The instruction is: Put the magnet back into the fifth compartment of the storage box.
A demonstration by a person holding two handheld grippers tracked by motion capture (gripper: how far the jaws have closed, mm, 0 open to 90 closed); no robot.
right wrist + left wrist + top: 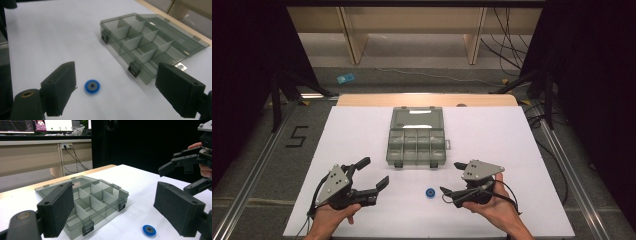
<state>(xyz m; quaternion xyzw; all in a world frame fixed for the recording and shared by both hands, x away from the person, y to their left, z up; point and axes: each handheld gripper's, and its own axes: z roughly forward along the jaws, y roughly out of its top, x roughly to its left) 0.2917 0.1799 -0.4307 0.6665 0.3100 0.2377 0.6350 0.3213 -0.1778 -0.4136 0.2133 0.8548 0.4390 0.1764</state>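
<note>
A small blue disc with a grey centre lies flat on the white table top, between my two grippers. My right gripper is just right of it, jaws wide apart and empty; in the right gripper view the blue disc lies on the table beyond the left pad, untouched. My left gripper rests at the front left, open and empty. Behind the disc stands a smoky clear compartment box with its lid laid back and its cells empty. The left gripper view shows the box, the disc and the right gripper.
The white sheet covers a wooden table whose far edge shows behind the box. A black "5" mark and a blue scrap lie on the floor. Dark curtains flank both sides; cables run at the right.
</note>
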